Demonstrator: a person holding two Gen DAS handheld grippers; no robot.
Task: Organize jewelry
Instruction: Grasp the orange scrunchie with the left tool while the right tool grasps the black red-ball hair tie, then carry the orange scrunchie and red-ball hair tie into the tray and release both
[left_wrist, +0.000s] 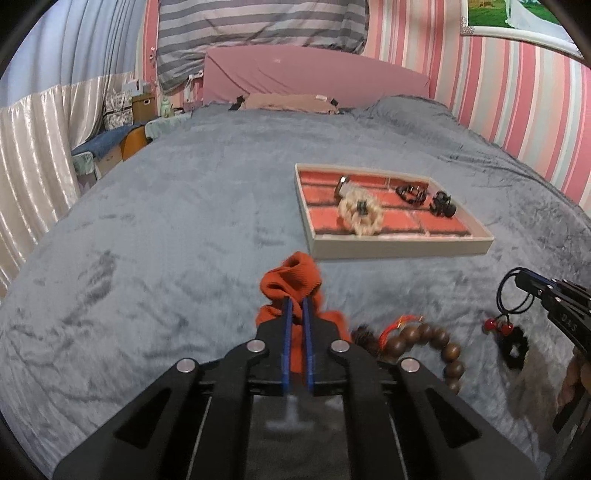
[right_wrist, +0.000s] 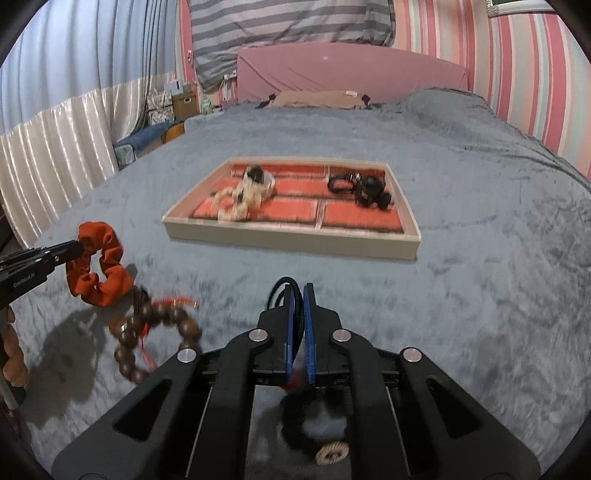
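My left gripper (left_wrist: 298, 301) is shut on an orange scrunchie (left_wrist: 290, 282) and holds it above the grey bedspread; it also shows in the right wrist view (right_wrist: 99, 264). My right gripper (right_wrist: 299, 291) is shut on a thin black hair tie (right_wrist: 277, 291) with red beads (left_wrist: 498, 325) hanging from it. A cream tray (right_wrist: 295, 242) with red compartments holds a cream scrunchie (left_wrist: 360, 214) and black hair clips (left_wrist: 441, 203). A brown bead bracelet (left_wrist: 432, 341) lies on the bed between the grippers.
A black scrunchie (left_wrist: 513, 345) lies under my right gripper, and a small tan ring (right_wrist: 332, 452) lies beside it. A pink headboard (left_wrist: 314, 79) and a folded tan cloth (left_wrist: 291, 101) are at the far end. Boxes (left_wrist: 142, 105) stand at the left bedside.
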